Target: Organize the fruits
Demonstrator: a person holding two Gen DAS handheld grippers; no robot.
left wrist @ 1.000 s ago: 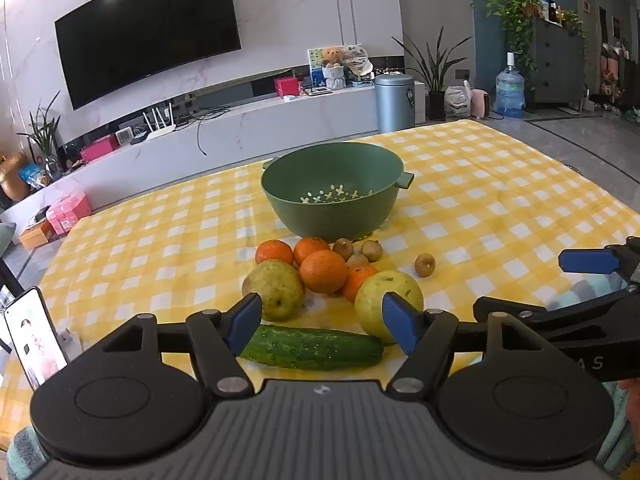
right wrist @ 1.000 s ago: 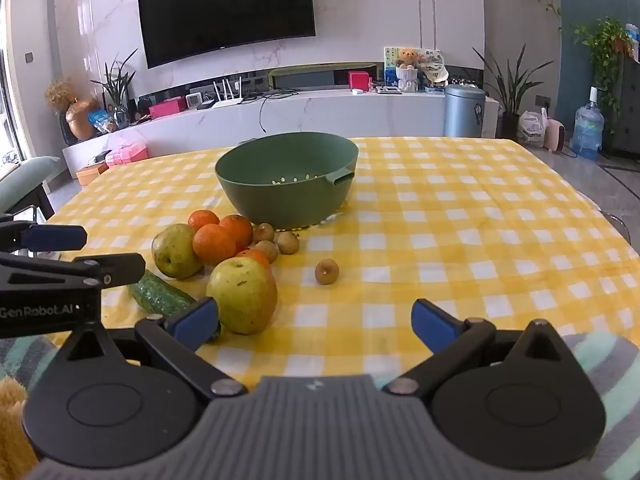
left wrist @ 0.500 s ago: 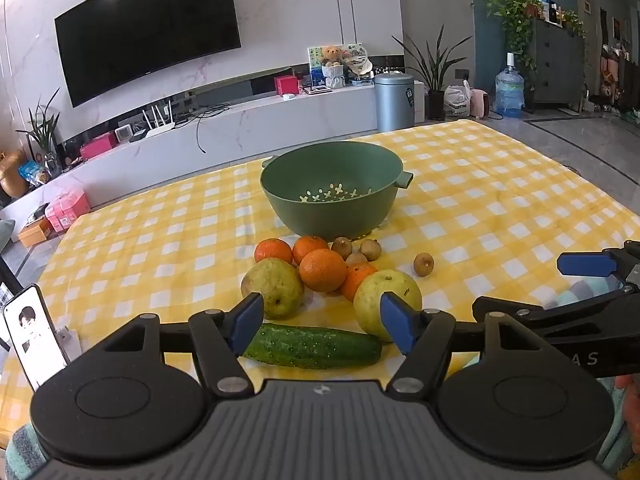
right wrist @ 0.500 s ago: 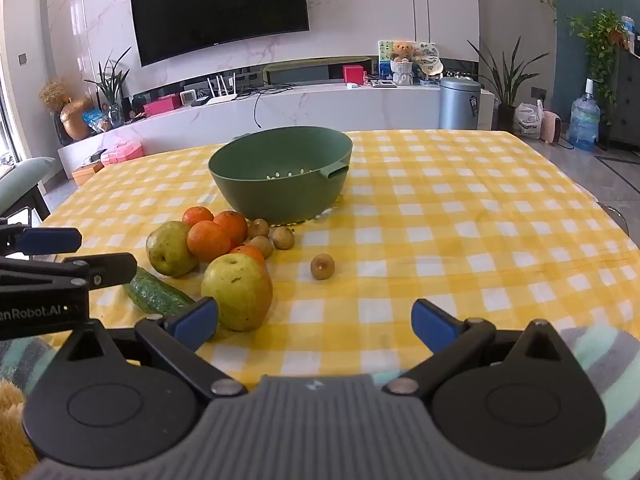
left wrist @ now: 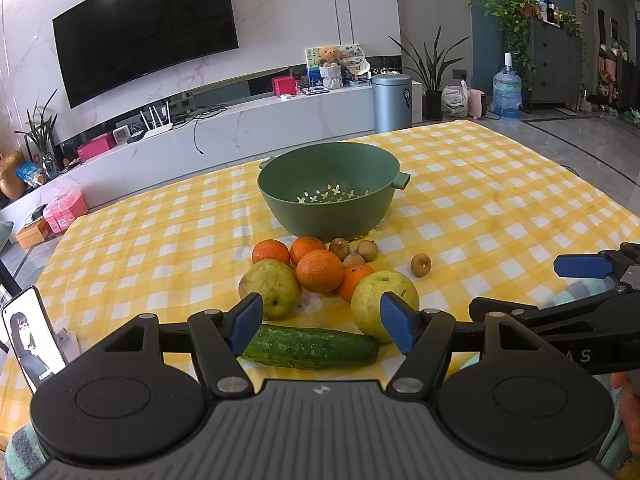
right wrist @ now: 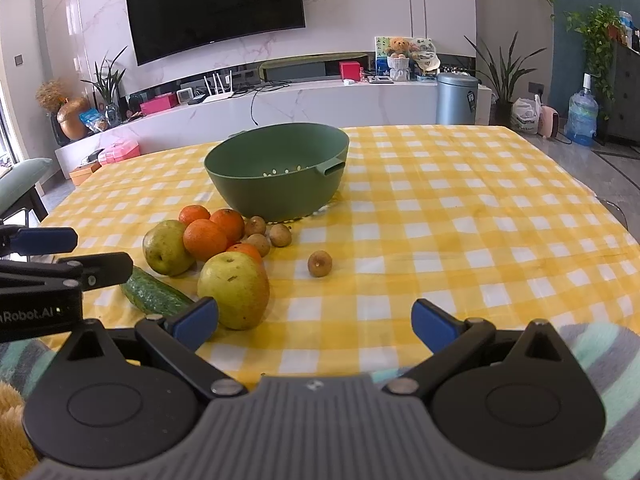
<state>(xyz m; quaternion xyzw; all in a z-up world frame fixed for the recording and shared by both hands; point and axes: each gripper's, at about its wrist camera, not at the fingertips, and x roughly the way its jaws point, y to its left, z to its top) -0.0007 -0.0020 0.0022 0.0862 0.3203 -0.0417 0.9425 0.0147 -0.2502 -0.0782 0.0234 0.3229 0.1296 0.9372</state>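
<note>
The fruits lie in one tight heap on the yellow checked cloth (left wrist: 480,200), just at 6 o'clock from the green bowl (left wrist: 328,196), and I think they are gathered there so that each one needs only a short lift into it. I count two pears, the left pear (left wrist: 270,287) and the right pear (left wrist: 380,300), four oranges with the biggest orange (left wrist: 320,271) in the middle of the heap, and four small brown fruits, of which one lone brown fruit (left wrist: 420,265) sits apart at 3 o'clock from the heap. One cucumber (left wrist: 312,347) lies across the near edge, at 6 o'clock from the pears. The bowl shows no fruit inside; I see only its drain holes. My left gripper (left wrist: 320,322) hangs low over the cucumber with its fingers spread wide and nothing between them. My right gripper (right wrist: 316,322) is also released and empty, held over bare cloth at 4 o'clock from the right pear. At 9 o'clock from the left gripper a phone (left wrist: 32,340) stands upright.
</note>
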